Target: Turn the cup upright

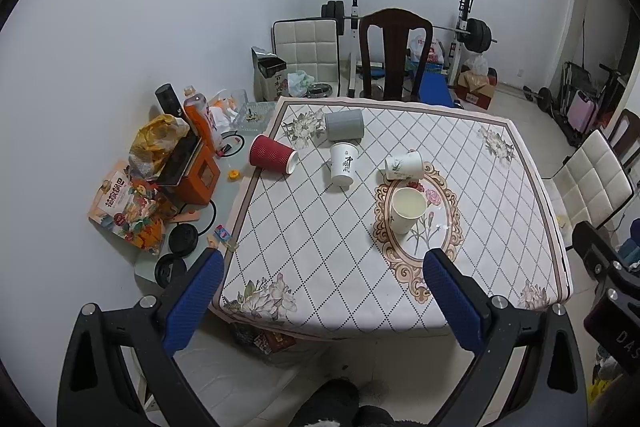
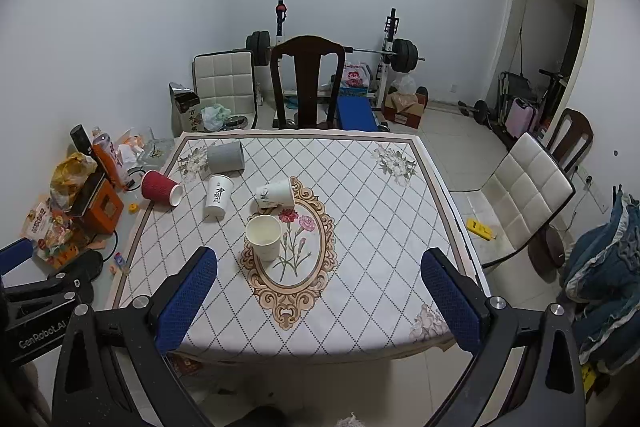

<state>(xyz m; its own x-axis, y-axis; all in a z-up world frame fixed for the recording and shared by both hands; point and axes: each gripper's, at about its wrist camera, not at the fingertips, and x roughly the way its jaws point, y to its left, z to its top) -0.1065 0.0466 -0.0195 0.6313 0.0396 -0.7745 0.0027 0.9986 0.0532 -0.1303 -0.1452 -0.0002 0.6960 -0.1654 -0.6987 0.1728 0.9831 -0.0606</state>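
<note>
On the patterned tablecloth point(image 1: 320, 267) a cream paper cup point(image 1: 406, 211) point(image 2: 263, 237) stands upright. A red ribbed cup point(image 1: 272, 155) point(image 2: 161, 188), a grey cup point(image 1: 344, 125) point(image 2: 225, 156) and a white cup with a leaf print point(image 1: 404, 166) point(image 2: 276, 194) lie on their sides. A white cup with black script point(image 1: 343, 169) point(image 2: 217, 201) stands mouth down. My left gripper point(image 1: 324, 267) and right gripper point(image 2: 320, 263) are both open and empty, held back above the table's near edge.
Snack bags, an orange box point(image 1: 196, 175) and a bottle point(image 1: 200, 119) crowd the glass strip left of the cloth. A dark wooden chair point(image 1: 394, 55) stands at the far side, white padded chairs point(image 2: 524, 195) to the right, a barbell rack point(image 2: 332, 55) behind.
</note>
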